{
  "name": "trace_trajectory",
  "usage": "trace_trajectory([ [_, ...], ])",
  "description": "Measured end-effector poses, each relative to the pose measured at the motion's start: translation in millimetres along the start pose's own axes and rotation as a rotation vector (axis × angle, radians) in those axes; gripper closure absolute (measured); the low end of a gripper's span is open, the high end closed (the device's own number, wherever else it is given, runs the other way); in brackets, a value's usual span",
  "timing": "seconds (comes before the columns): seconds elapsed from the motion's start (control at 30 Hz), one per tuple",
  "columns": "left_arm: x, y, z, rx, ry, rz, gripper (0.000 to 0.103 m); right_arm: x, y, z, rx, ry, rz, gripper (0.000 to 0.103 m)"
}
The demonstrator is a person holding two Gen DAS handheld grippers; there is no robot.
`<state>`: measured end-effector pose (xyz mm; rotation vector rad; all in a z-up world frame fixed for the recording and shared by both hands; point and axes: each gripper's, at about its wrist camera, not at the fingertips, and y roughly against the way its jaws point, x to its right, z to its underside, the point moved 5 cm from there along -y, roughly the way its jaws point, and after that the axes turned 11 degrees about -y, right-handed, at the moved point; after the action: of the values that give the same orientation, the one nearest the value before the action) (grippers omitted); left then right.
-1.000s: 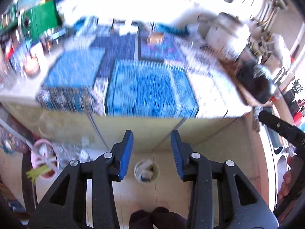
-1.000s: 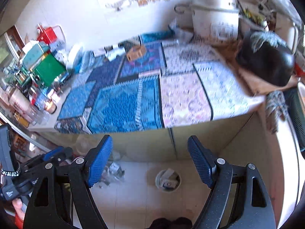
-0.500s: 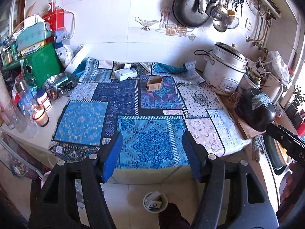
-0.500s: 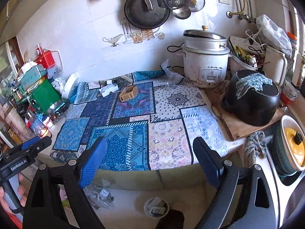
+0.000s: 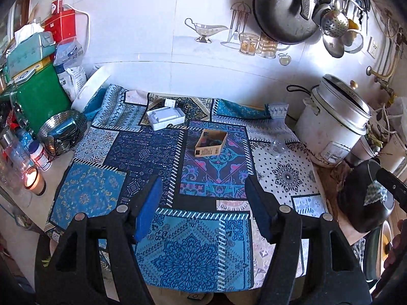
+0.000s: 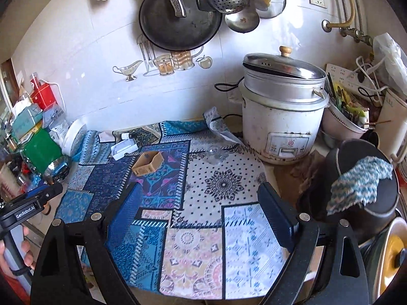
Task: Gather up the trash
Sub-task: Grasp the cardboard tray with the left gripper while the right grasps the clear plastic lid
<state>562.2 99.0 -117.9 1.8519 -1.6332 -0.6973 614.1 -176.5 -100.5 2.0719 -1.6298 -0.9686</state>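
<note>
On the patterned cloth (image 5: 193,218) lie a small open cardboard box (image 5: 210,143), a white plastic tray (image 5: 165,119), a small white bottle (image 5: 171,103) behind it, and a crumpled clear plastic piece (image 5: 277,148). The box (image 6: 148,163), the tray (image 6: 124,148) and the clear piece (image 6: 215,153) also show in the right wrist view. My left gripper (image 5: 203,208) is open and empty above the cloth's near part. My right gripper (image 6: 201,218) is open and empty, over the cloth's right side.
A white rice cooker (image 6: 282,119) stands at the back right, a black pot (image 6: 366,190) with a knit cloth beside it. A green box (image 5: 38,96), steel colander (image 5: 62,132), bottles and a lit candle (image 5: 33,180) crowd the left. Pans hang on the wall (image 6: 178,15).
Both grippers have risen from below the counter edge, looking at the floor bin, to above the countertop. The left jaws have opened wider.
</note>
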Motion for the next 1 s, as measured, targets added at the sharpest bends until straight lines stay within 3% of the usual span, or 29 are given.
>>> trace_trajectory([
  [0.23, -3.7, -65.1, -26.8, -0.069, -0.02, -0.017, 0.037, 18.0, -63.6, -10.6, -0.104, -0.047, 0.009, 0.013],
  [0.63, -32.0, -213.9, -65.5, -0.226, -0.144, 0.133, 0.037, 21.0, -165.4, -13.8, -0.209, -0.229, 0.169, 0.013],
  [1.0, -24.7, -309.4, -63.3, -0.342, -0.131, 0.241, 0.065, 29.9, -287.7, -26.5, -0.286, -0.273, 0.247, 0.013],
])
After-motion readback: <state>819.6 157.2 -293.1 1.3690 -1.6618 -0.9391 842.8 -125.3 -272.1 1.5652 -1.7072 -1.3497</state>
